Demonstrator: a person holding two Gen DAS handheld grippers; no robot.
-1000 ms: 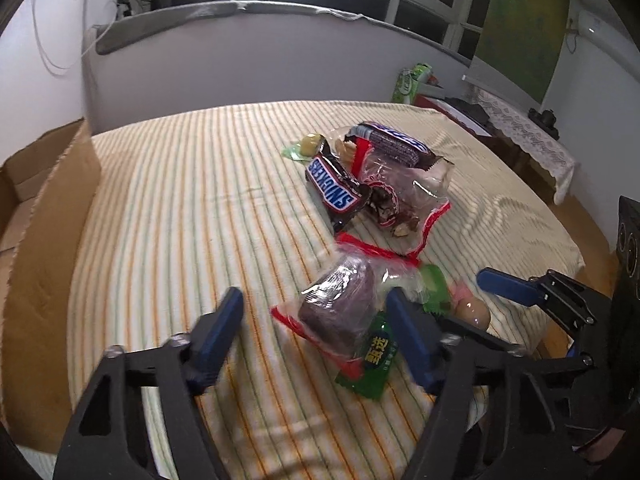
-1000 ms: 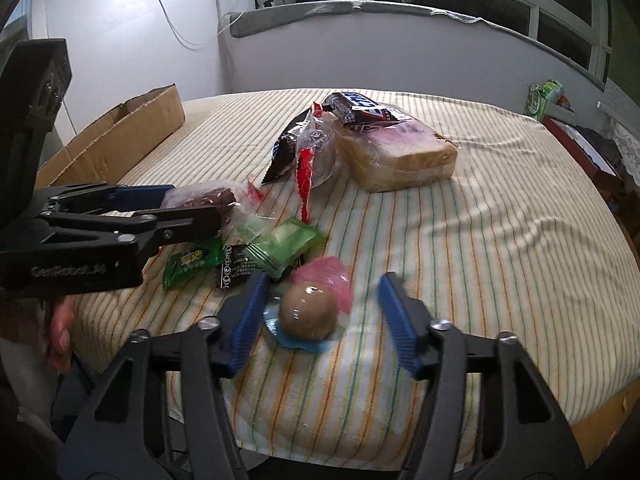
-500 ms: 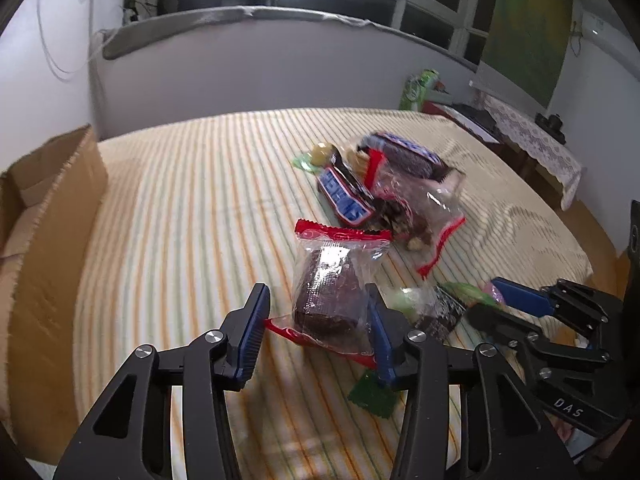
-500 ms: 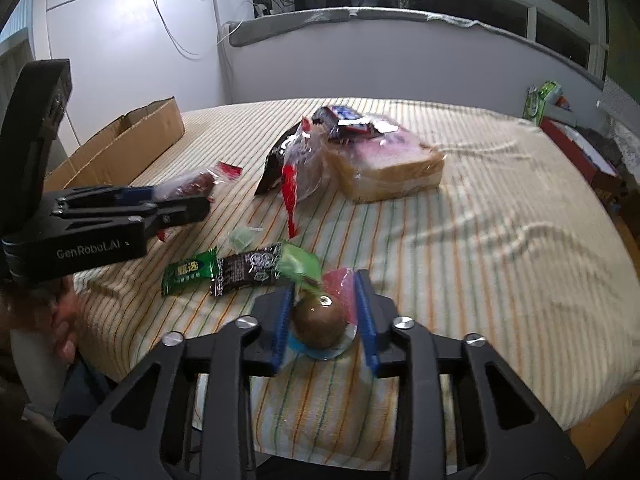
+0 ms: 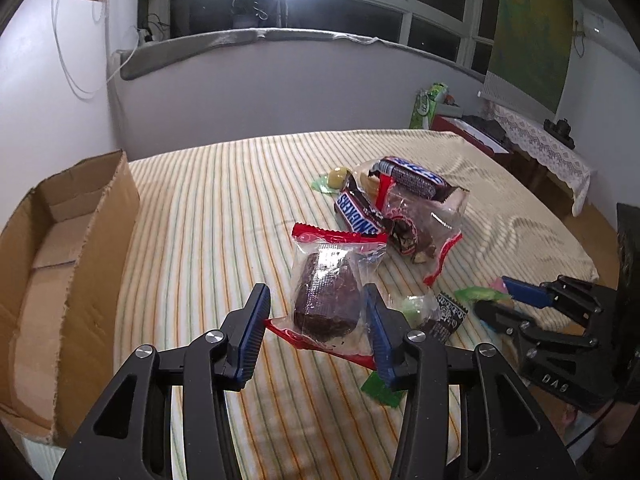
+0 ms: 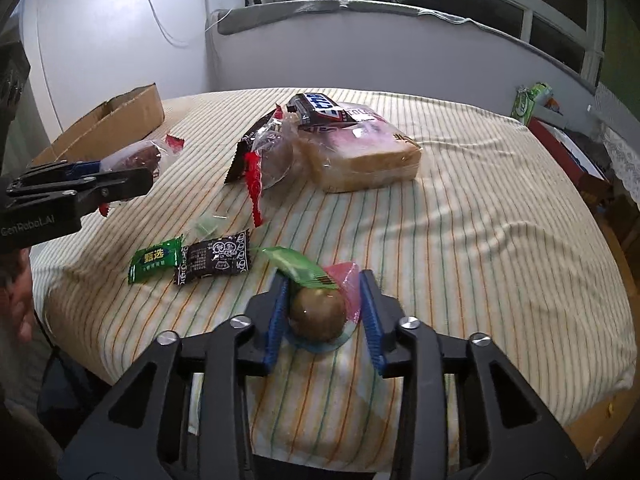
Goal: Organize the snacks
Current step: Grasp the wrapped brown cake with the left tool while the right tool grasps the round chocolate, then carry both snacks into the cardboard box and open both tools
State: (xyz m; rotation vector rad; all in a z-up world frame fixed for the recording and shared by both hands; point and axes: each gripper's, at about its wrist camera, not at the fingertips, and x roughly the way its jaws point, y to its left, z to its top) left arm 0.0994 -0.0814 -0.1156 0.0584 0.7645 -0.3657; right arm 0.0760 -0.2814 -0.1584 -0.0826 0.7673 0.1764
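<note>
While pinched by just-closed left tool (image 5: 314, 294), dark cake (image 5: 326, 300) in clear red-edged wrap; right tool (image 6: 325, 280) likewise, brown ball (image 6: 318, 314).

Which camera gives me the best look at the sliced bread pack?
The right wrist view: the sliced bread pack lies in full side view on the striped cloth, a chocolate bar on top. The left wrist view shows almost none of it, hidden behind the snack pile.
</note>
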